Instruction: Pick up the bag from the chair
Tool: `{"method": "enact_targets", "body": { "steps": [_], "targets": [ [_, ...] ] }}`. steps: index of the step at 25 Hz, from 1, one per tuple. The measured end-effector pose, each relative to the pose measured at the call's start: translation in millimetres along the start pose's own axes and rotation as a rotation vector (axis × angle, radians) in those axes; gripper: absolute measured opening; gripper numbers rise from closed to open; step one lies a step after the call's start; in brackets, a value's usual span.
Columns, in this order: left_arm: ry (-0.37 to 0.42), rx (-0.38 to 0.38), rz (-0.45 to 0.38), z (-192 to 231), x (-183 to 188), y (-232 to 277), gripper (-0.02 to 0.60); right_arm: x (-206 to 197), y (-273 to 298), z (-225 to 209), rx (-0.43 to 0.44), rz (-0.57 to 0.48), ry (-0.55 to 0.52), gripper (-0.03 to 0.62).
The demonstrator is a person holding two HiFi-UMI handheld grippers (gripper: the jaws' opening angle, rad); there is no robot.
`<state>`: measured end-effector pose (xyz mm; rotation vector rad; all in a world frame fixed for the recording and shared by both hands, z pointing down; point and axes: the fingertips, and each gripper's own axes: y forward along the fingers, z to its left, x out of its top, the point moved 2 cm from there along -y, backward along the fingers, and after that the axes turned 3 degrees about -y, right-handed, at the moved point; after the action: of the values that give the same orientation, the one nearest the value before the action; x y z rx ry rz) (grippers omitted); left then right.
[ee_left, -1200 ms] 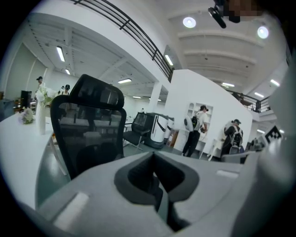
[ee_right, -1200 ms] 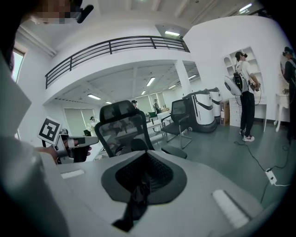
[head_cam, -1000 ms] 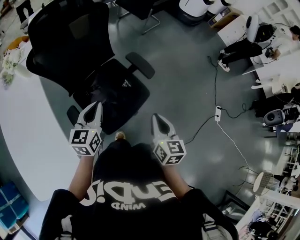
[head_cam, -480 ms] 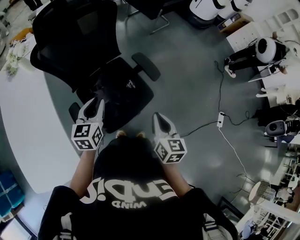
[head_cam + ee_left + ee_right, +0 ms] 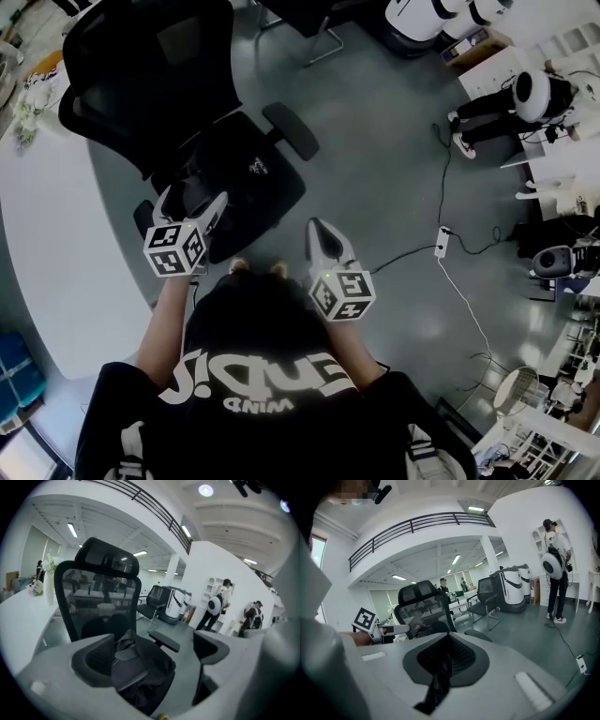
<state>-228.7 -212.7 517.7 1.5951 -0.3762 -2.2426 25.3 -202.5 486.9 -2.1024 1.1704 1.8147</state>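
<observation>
While the right tool (image 5: pixel 317 230) sits clenched, the left tool (image 5: pixel 194 200) has just been opening, bag (image 5: pixel 136 665) loose between its jaws

The person wears a black T-shirt (image 5: pixel 253 323) with big white lettering and short black sleeves (image 5: pixel 117 412). Pale shoe tips (image 5: pixel 240 267) show past its hem. The left gripper (image 5: pixel 192 202) and right gripper (image 5: pixel 319 228) are white with dark-padded jaws, each carrying a cube of black-and-white square markers. The left jaws have just been opening, with nothing pressed between them.
</observation>
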Motion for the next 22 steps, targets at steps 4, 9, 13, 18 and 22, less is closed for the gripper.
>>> {"method": "enact_targets", "body": {
  "steps": [4,9,13,18,22],
  "targets": [
    [0.02,0.022,0.027,1,-1,24,0.526,1,-6,-9,-0.009,-0.001,0.005,0.0],
    [0.01,0.059,0.101,14,-18,62,0.528,0,-10,-22,-0.029,0.001,0.015,0.0],
    [0.027,0.103,0.157,29,-31,84,0.528,0,-14,-31,-0.045,0.001,0.022,0.0],
    [0.033,0.136,0.203,40,-48,103,0.529,0,-19,-45,-0.074,-0.001,0.026,0.0],
    [0.036,0.173,0.219,45,-52,114,0.529,2,-19,-53,-0.084,-0.004,0.029,0.0]
  ]
}}
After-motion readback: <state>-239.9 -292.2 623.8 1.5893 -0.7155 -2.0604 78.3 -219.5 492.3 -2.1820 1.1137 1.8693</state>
